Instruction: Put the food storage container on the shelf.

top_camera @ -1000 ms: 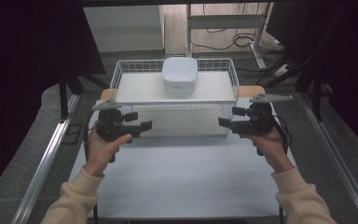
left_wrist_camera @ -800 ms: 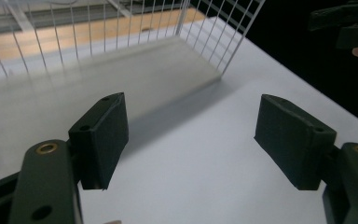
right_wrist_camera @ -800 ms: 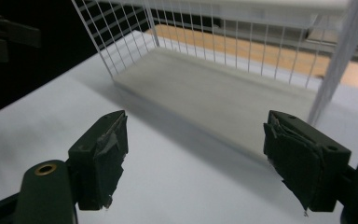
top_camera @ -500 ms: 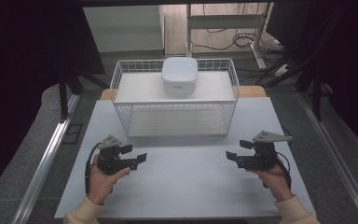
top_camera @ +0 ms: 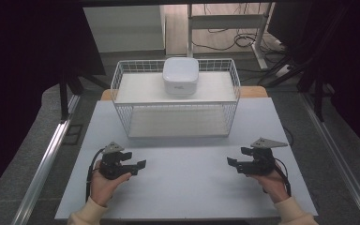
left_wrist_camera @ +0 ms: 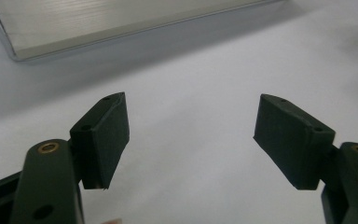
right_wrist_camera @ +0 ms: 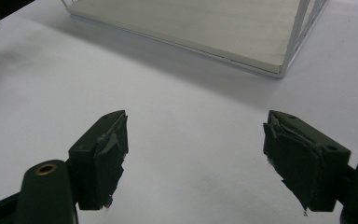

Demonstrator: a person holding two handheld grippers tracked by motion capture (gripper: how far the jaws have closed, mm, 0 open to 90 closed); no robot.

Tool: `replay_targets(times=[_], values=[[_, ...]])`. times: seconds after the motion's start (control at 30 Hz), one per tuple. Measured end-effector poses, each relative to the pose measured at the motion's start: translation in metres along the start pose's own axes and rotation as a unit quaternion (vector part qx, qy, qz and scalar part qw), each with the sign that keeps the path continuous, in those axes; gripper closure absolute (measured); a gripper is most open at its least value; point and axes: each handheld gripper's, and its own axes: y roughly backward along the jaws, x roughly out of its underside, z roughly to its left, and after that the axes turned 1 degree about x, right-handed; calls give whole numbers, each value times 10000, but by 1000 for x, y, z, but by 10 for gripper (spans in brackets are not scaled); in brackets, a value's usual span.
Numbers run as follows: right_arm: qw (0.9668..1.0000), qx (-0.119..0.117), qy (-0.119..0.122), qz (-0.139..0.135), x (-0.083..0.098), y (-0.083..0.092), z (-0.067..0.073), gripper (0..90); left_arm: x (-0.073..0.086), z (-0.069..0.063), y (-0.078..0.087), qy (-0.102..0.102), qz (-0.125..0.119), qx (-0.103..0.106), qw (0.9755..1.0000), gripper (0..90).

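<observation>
- Grippers resting low at the table's (top_camera: 178,187) near edge: left gripper (top_camera: 139,165) and right gripper (top_camera: 231,162), jaws spread, holding nothing.
- White box (top_camera: 180,76) sitting atop the wire basket (top_camera: 122,96) at the far edge.

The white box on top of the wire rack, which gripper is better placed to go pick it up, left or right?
Neither by much. The white box sits mid-rack, and the left gripper and right gripper are open, empty, and about equally far back on the table. Judging by eye, the choice is open.

A white box (top_camera: 180,76) sits on a white wire rack (top_camera: 122,82). The table (top_camera: 187,187) is pale grey. Both grippers (top_camera: 140,164) (top_camera: 230,161) are black; the sleeves (top_camera: 86,216) are cream.
</observation>
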Motion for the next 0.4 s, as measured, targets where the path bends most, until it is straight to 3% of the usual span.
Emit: replay_targets(times=[0.3,0.4], values=[[10000,18,-33,-58,-1,2,-3,214,0,3,0,-17,30,-59,10000,257],[9999,-78,-86,-93,-2,2,-4,204,-1,2,1,7,4,-84,10000,251]])
